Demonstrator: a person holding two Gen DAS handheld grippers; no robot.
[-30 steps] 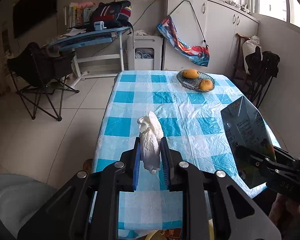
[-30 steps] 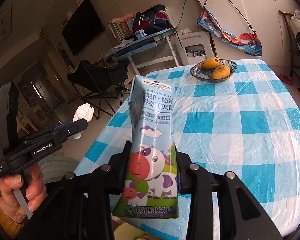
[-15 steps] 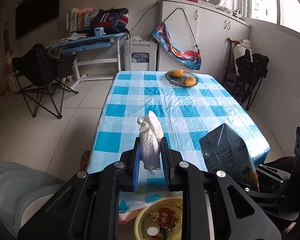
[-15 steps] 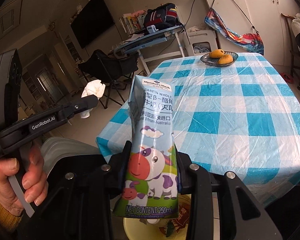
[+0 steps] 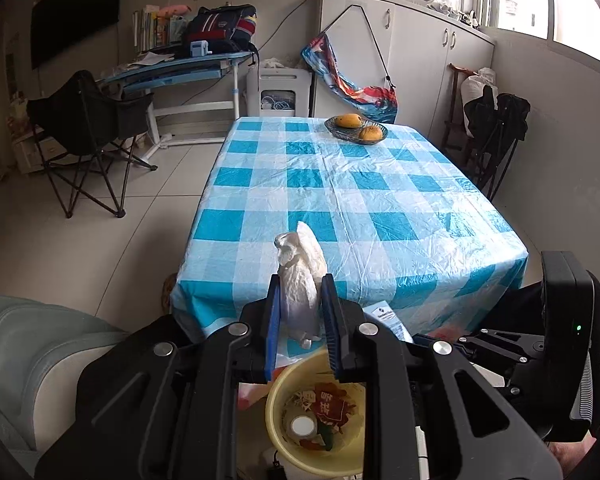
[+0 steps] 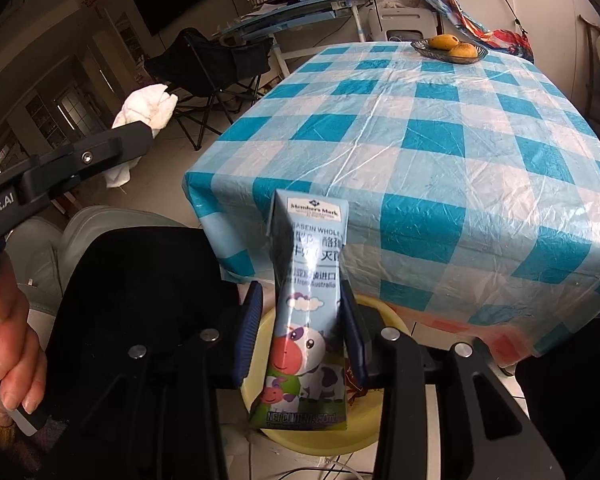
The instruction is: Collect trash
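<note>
Checked-cloth table (image 5: 364,208) carries only a fruit bowl (image 5: 356,127) at its far end

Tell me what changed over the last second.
Both grippers pulled back off the table to above the yellow bin. The right gripper has just been opening: the left pad is off the milk carton. The left gripper stays clamped on the tissue. Fruit bowl unchanged.

A: Where is the round yellow plastic bin (image 5: 278,404)?

B: On the floor before the near edge of the blue-and-white checked table (image 5: 340,200).

A: And the dark wire fruit basket (image 5: 356,130)?

B: At the table's far end, holding two orange fruits.
</note>
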